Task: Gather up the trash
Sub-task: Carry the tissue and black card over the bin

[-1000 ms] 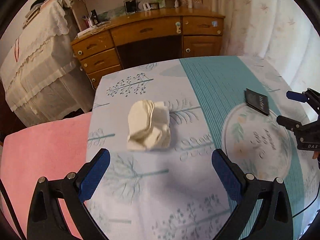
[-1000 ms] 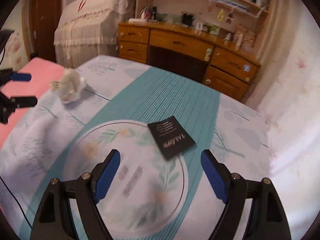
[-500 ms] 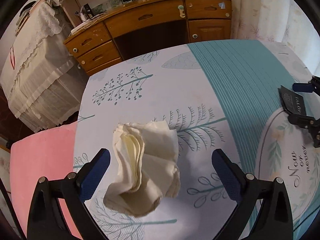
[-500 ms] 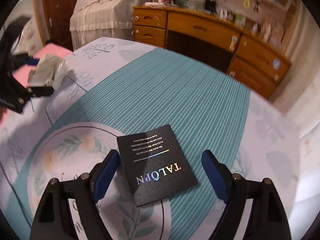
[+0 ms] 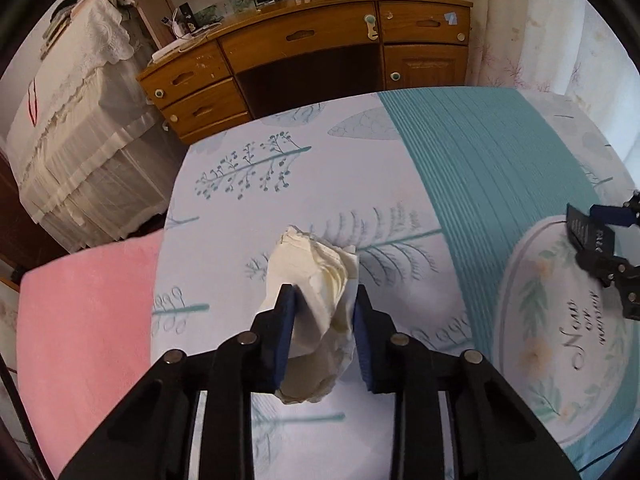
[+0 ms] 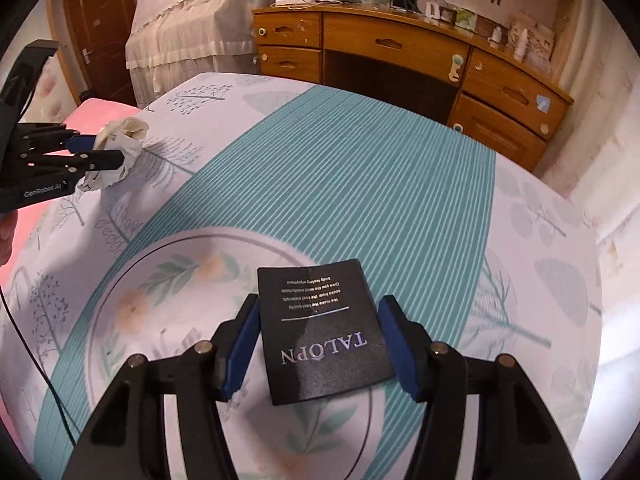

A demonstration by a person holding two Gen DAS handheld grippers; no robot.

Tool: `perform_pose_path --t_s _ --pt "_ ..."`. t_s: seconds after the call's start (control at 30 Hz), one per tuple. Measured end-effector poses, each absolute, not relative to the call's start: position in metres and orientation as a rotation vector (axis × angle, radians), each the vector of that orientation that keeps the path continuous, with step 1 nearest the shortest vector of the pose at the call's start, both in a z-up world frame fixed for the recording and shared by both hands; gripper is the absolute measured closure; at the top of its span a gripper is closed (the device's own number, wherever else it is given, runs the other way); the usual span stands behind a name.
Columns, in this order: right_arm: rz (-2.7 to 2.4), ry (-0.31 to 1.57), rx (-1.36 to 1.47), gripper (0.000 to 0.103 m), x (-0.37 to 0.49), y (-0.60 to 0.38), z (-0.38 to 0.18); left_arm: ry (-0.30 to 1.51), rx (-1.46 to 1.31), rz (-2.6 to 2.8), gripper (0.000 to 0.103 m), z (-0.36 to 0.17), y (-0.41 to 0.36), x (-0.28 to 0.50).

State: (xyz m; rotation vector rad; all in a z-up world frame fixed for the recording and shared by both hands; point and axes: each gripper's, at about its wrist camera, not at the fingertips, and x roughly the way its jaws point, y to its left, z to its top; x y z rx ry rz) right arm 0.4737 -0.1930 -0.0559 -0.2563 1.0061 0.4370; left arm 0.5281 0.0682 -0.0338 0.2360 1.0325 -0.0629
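Observation:
A crumpled white tissue (image 5: 316, 280) lies on the patterned bed cover. My left gripper (image 5: 322, 300) is shut on it, blue pads pressed into both sides. The tissue also shows in the right wrist view (image 6: 120, 148), in the left gripper (image 6: 86, 152). A black card (image 6: 324, 328) marked TALOPN lies flat on the cover between the fingers of my right gripper (image 6: 320, 316). The pads stand close to the card's two side edges; I cannot tell if they touch it. In the left wrist view the card (image 5: 588, 236) shows at the far right, with the right gripper (image 5: 600, 236) around it.
The bed cover (image 6: 360, 184) has a teal striped band and leaf prints. A pink blanket (image 5: 80, 320) lies at the left. A wooden desk with drawers (image 5: 312, 52) stands beyond the bed. A lace-covered cabinet (image 5: 76, 120) stands at the left.
My left gripper moved in over the tissue and closed on it. My right gripper moved forward over the black card and narrowed its fingers around it.

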Motion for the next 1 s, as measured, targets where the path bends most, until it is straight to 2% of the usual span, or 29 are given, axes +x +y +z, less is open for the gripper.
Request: perform_pose_path --t_s 0.4,0.73,1.0 --pt "0.429 0.942 -0.102 0.044 0.369 -0.209 0.007 1.021 0.203 -0.17 0.079 0.019 0.053 0.415" --pt "0.563 0.833 -0.049 0.043 0.198 -0.183 0.074 1.008 0.131 -0.309 0.079 0.059 0.051 0.254" --pt "0.652 0.844 -0.011 0.043 0.074 -0.16 0.061 1.001 0.104 -0.431 0.079 0.051 0.048 0.118"
